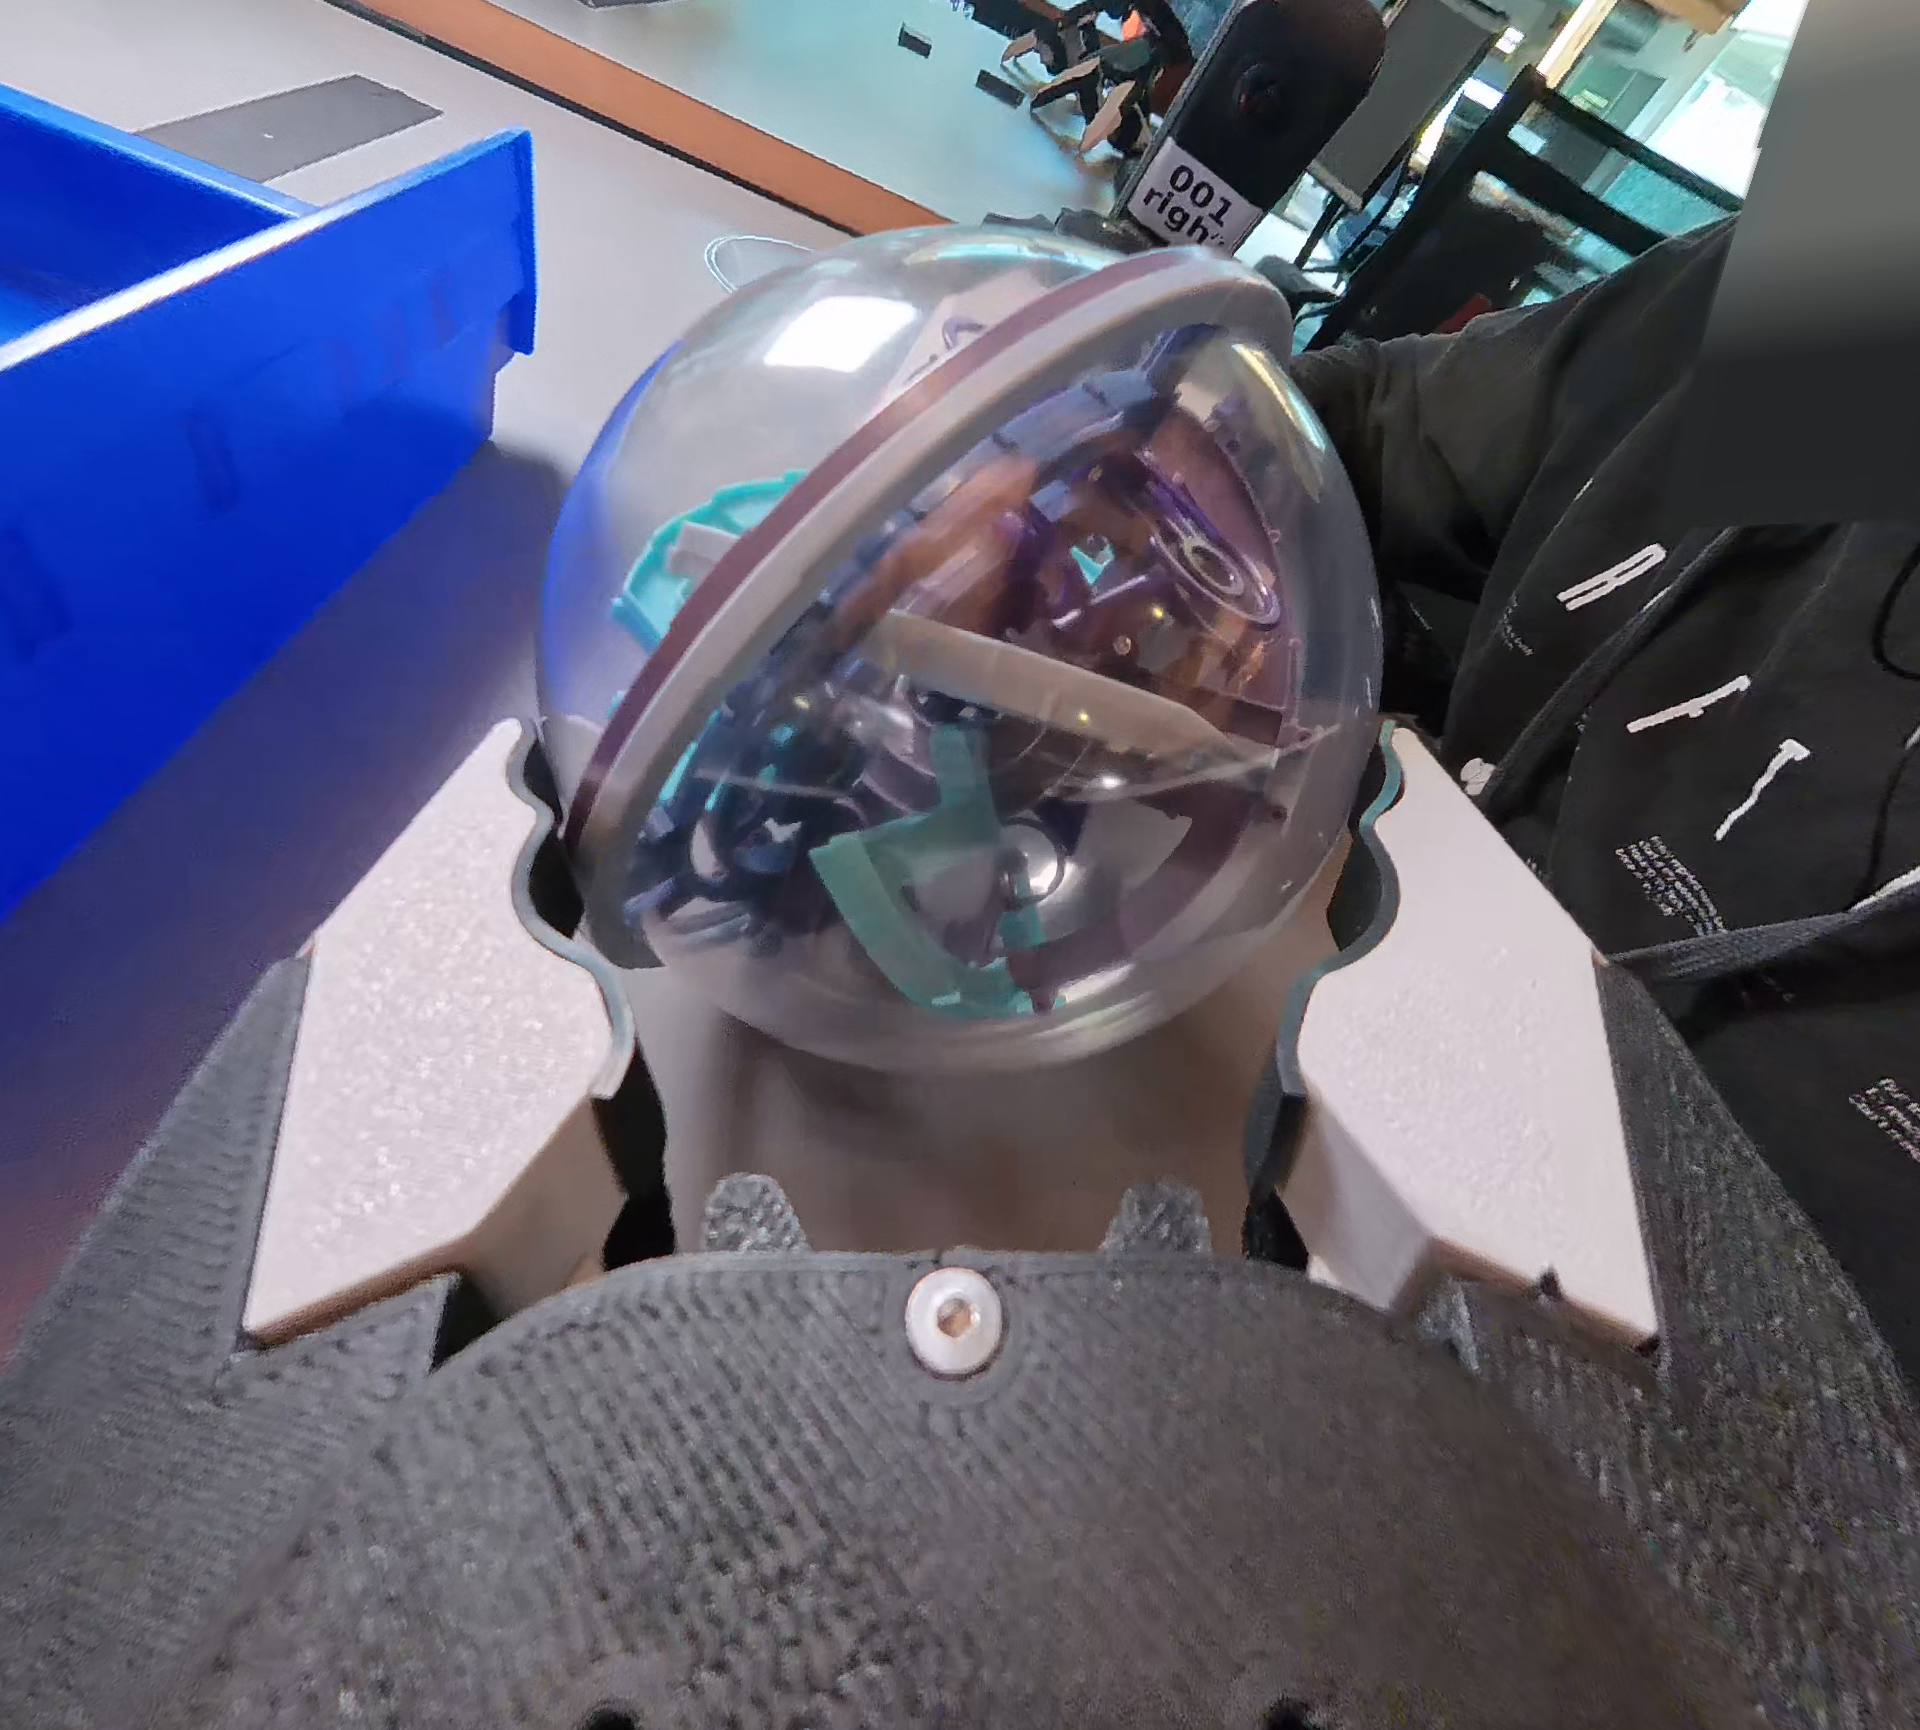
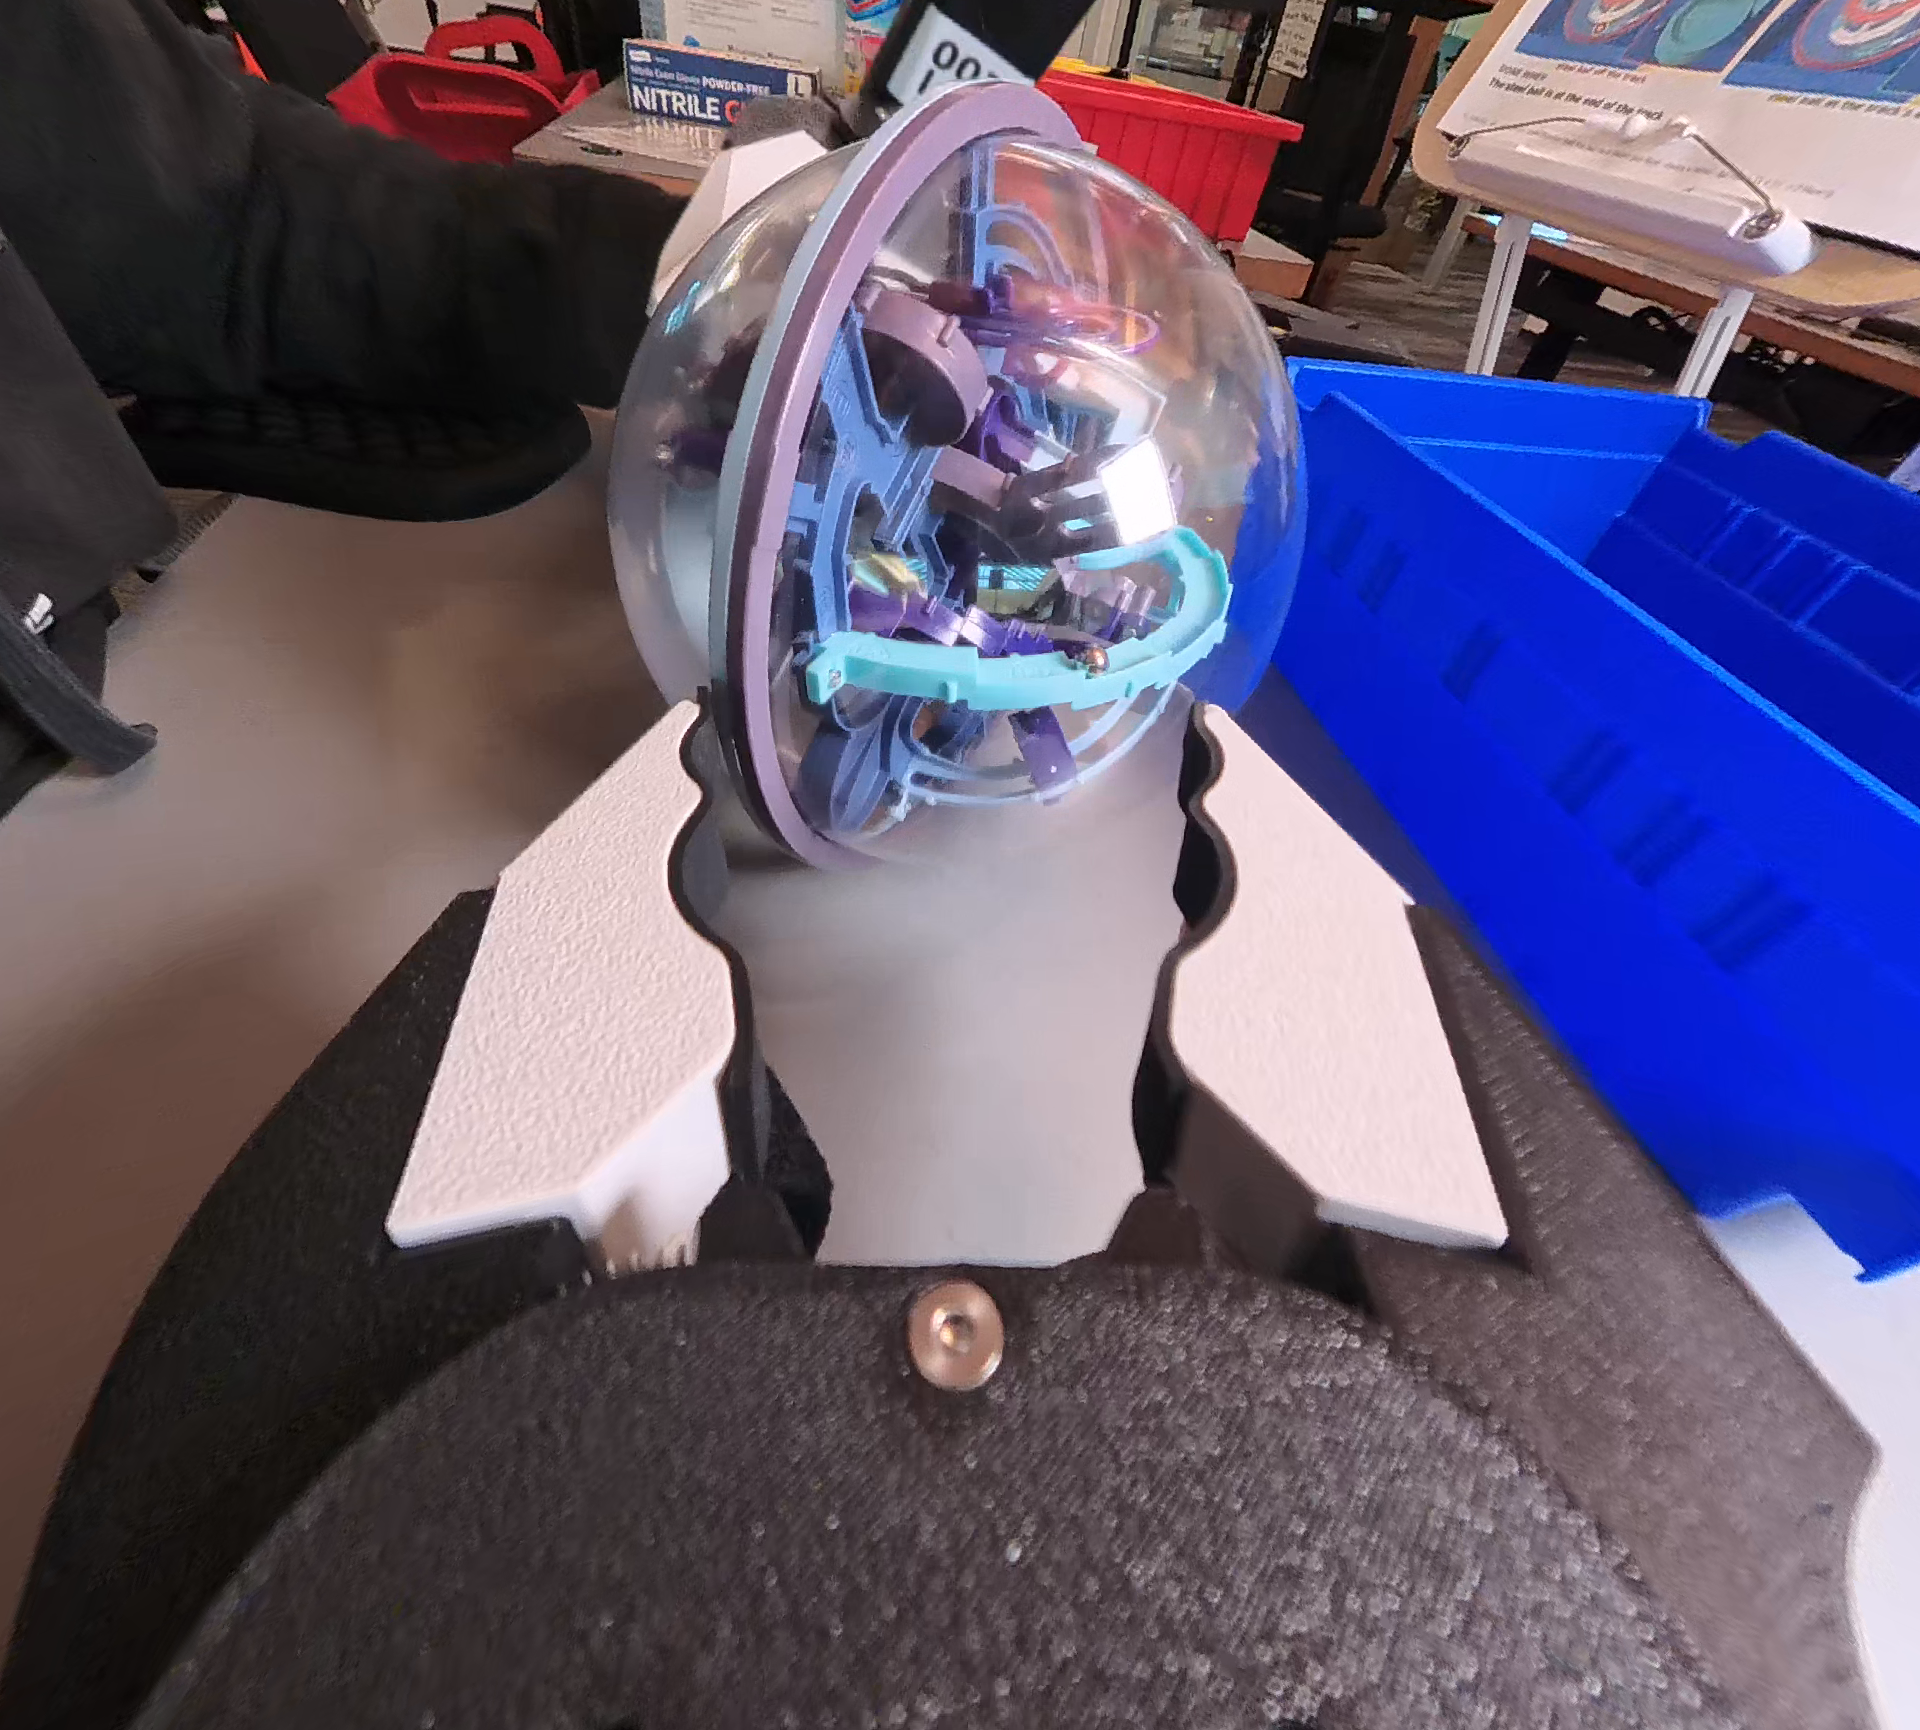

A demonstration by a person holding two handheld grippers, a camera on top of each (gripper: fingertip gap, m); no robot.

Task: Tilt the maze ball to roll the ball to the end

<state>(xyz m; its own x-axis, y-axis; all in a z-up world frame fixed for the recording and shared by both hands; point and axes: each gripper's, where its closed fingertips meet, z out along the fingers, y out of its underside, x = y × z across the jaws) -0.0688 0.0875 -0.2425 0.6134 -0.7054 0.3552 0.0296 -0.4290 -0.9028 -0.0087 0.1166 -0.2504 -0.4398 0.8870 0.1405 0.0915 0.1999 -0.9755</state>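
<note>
The maze ball (image 1: 966,620) is a clear sphere with a grey-purple rim and coloured tracks inside. It is held above the table between both grippers, which face each other. My left gripper (image 1: 956,745) has its white fingers pressed on the ball's two sides. My right gripper (image 2: 945,724) has its white fingers closed on the lower part of the ball (image 2: 956,475). In the right wrist view a small steel ball (image 2: 1093,662) sits on the teal curved track (image 2: 935,657). The rim stands tilted in both views.
A blue bin (image 1: 239,433) stands on the grey table (image 1: 644,205) close beside the ball; it also shows in the right wrist view (image 2: 1621,745). A person's dark sleeve (image 2: 312,309) is at the other side. An instruction board (image 2: 1714,18) and a red bin (image 2: 1164,142) stand behind.
</note>
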